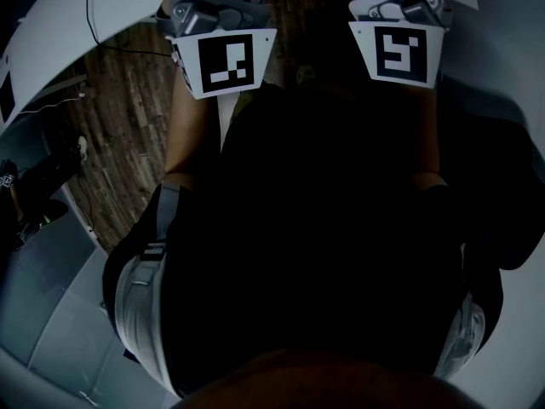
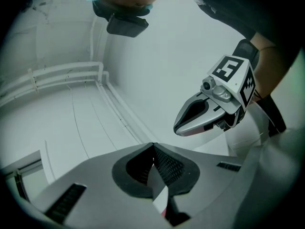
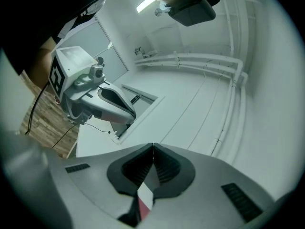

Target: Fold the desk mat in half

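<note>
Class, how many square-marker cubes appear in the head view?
2: one cube on the left gripper at upper left, the other on the right gripper at upper right.

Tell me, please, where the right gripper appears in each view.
Head view: right gripper at top right.
Left gripper view: right gripper right of centre.
Right gripper view: right gripper bottom centre, jaws shut.
Shared landmark: left gripper, in all three.
</note>
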